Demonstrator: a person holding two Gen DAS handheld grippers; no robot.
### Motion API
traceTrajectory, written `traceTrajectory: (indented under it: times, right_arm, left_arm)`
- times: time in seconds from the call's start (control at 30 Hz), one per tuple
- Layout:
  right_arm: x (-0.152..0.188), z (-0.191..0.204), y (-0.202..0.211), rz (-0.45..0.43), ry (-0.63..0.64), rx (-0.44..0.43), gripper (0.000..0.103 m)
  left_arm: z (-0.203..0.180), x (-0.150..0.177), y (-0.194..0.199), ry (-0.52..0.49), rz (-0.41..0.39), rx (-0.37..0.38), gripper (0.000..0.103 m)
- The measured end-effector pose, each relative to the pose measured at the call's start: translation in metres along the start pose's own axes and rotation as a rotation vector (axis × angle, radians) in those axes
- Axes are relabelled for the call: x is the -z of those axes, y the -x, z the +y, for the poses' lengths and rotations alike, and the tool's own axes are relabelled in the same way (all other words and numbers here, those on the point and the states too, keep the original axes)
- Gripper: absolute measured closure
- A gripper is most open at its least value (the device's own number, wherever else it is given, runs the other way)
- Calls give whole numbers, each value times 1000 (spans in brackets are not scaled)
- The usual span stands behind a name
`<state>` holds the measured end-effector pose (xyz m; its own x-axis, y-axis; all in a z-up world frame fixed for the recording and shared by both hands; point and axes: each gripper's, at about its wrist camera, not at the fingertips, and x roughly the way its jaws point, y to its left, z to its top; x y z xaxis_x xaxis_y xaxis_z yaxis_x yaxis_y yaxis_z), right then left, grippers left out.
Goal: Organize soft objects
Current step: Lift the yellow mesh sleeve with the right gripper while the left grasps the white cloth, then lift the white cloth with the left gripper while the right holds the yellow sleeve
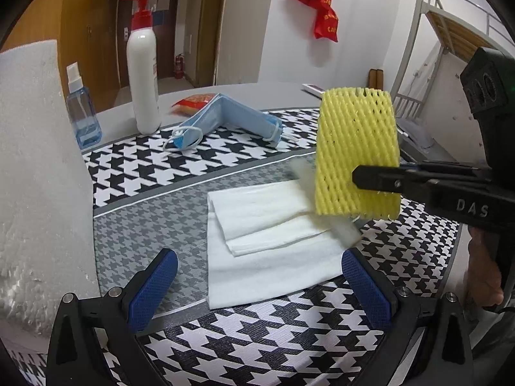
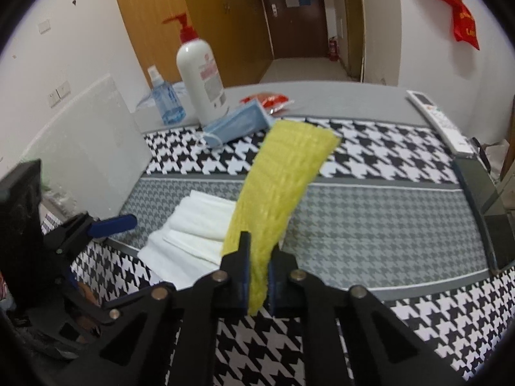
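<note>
The right gripper is clamped on the lower end of a yellow foam net, holding it in the air above the folded white cloth, which lies near the middle of the houndstooth mat. The left gripper hovers wide open and empty just short of the cloth. A blue face mask lies at the mat's far edge.

Foam net above folded cloth; mask behind.
</note>
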<state>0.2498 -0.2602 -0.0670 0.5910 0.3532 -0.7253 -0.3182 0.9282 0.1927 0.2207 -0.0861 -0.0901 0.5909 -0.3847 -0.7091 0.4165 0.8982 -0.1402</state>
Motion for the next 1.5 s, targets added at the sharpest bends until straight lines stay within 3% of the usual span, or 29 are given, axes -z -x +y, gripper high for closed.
traceTrajectory:
  times: [0.13, 0.57, 1.13, 1.4, 1.5]
  right_arm:
    - [2, -5, 9, -25, -6, 17, 92]
    - [13, -21, 35, -91, -67, 4, 92]
    - [23, -27, 37, -95, -82, -17, 92]
    - [24, -27, 39, -98, -85, -14, 92]
    - [24, -26, 41, -100, -79, -10, 92]
  left_arm:
    - [-2, -3, 1, 3, -1, 16, 1]
    - [-7, -16, -11, -10, 30, -104, 2]
    - [-12, -17, -36, -75, 140, -110, 29]
    - [-23, -18, -35, -111, 148, -85, 52]
    - [-25, -20, -37, -107, 139, -94, 67]
